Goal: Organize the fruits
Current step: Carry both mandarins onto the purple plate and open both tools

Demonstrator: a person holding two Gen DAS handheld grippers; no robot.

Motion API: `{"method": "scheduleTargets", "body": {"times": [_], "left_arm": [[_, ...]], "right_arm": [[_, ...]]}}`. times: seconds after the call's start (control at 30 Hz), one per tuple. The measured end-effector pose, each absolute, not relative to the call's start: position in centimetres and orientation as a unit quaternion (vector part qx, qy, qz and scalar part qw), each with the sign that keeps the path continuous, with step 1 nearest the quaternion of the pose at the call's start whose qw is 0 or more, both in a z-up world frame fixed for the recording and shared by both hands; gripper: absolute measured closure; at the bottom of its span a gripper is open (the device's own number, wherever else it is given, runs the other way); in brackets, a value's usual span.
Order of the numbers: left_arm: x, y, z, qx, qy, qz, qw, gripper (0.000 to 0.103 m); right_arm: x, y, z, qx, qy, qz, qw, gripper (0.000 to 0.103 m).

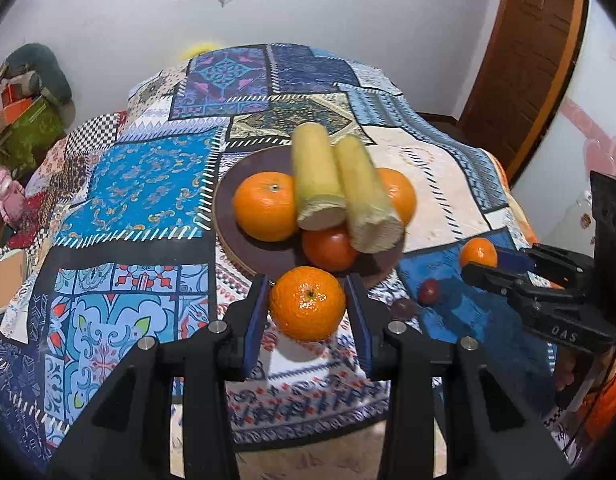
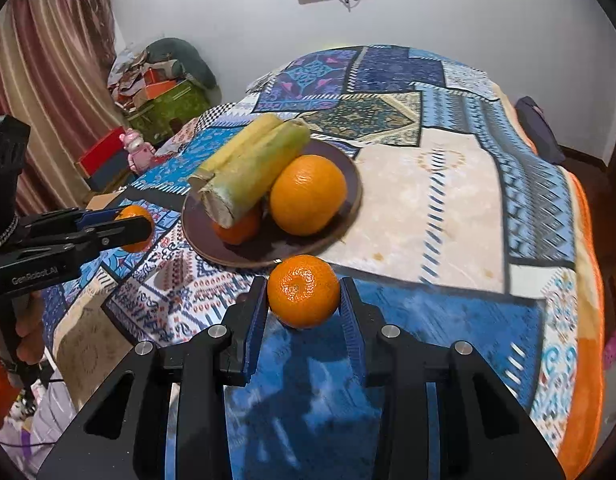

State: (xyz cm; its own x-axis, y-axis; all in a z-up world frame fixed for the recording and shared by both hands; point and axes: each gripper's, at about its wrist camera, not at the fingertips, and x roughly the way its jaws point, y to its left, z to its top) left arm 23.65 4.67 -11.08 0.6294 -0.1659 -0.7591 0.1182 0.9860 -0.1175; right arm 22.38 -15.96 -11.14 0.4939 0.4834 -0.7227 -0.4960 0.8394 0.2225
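A dark round plate point(image 1: 228, 216) point(image 2: 348, 172) holds two yellow-green stalk pieces point(image 1: 320, 176) point(image 2: 252, 168), two large oranges point(image 1: 264, 206) point(image 2: 308, 194) and a reddish fruit point(image 1: 328, 248). My left gripper point(image 1: 307, 312) is shut on an orange point(image 1: 307, 308), held just before the plate's near rim. My right gripper point(image 2: 304, 300) is shut on another orange point(image 2: 303, 291), also close to the plate. The right gripper shows in the left wrist view point(image 1: 484, 264) with its orange point(image 1: 478, 252). The left gripper shows in the right wrist view point(image 2: 128, 224).
A patchwork cloth point(image 1: 148, 184) point(image 2: 448, 184) covers the table. Two small dark red fruits point(image 1: 428, 291) lie on the cloth right of the plate. Boxes and clutter point(image 2: 160, 96) stand at the left by a curtain. A wooden door point(image 1: 528, 60) is at the right.
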Motion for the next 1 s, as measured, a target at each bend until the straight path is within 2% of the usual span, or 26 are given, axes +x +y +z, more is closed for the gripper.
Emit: {"method": "scheduleTargets", "body": {"times": [0.37, 1.0], "left_arm": [[27.5, 5.2, -13.1, -0.034, 0.437, -0.084, 0.895, 0.065], [29.8, 5.9, -14.4, -0.045, 0.455, -0.078, 0.886, 0.065]], "right_arm": [[24.5, -12.6, -12.6, -0.031, 0.436, 0.294, 0.850, 0.070], [25.6, -10.5, -13.5, -0.045, 0.444, 0.305, 0.841, 0.070]]}}
